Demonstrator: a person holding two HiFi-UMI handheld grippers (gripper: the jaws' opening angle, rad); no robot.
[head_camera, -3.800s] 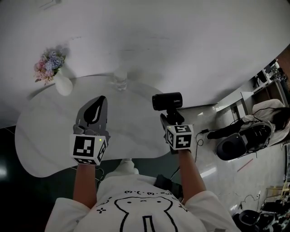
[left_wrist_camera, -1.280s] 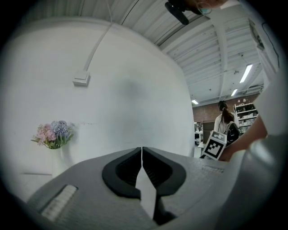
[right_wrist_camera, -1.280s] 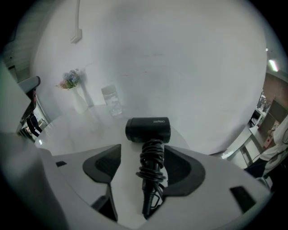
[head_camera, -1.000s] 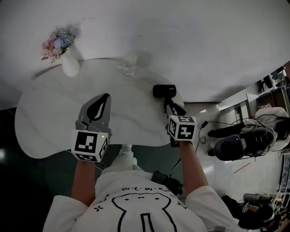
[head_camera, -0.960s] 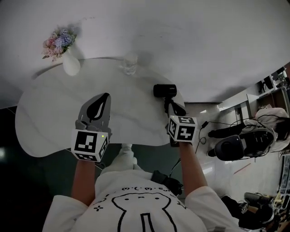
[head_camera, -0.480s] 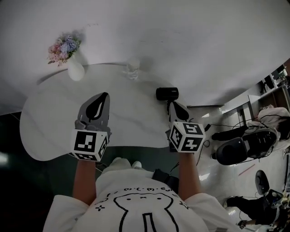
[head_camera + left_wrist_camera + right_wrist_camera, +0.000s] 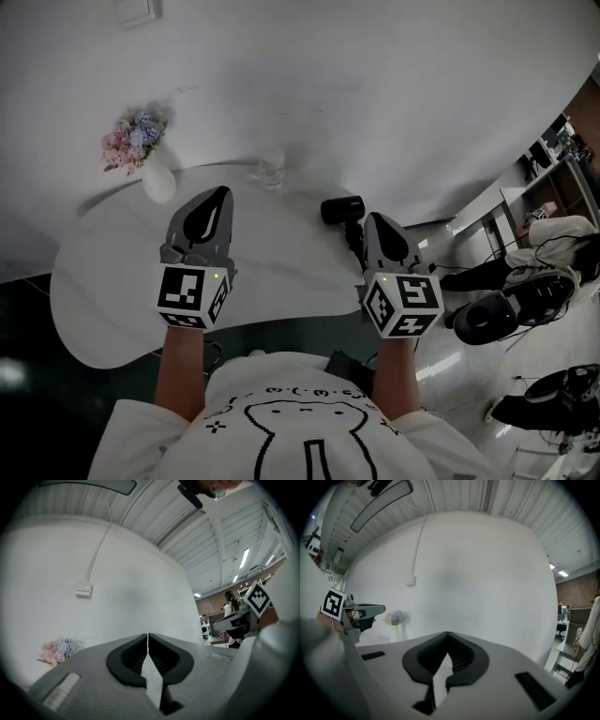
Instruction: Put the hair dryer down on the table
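The black hair dryer lies on the white table close to its right edge, with its handle pointing toward me. My right gripper is held just right of and above the dryer, clear of it, jaws shut with nothing between them. My left gripper hovers over the middle of the table, also shut and empty. In both gripper views I see only the white wall ahead, not the dryer.
A white vase of pink and blue flowers stands at the table's far left and a clear glass at its far edge. Right of the table are a dark round seat and office clutter on the floor.
The right gripper has let go of the hair dryer's handle, shut, and lifted back toward me. The dryer stays on the table. The left gripper has risen a little.
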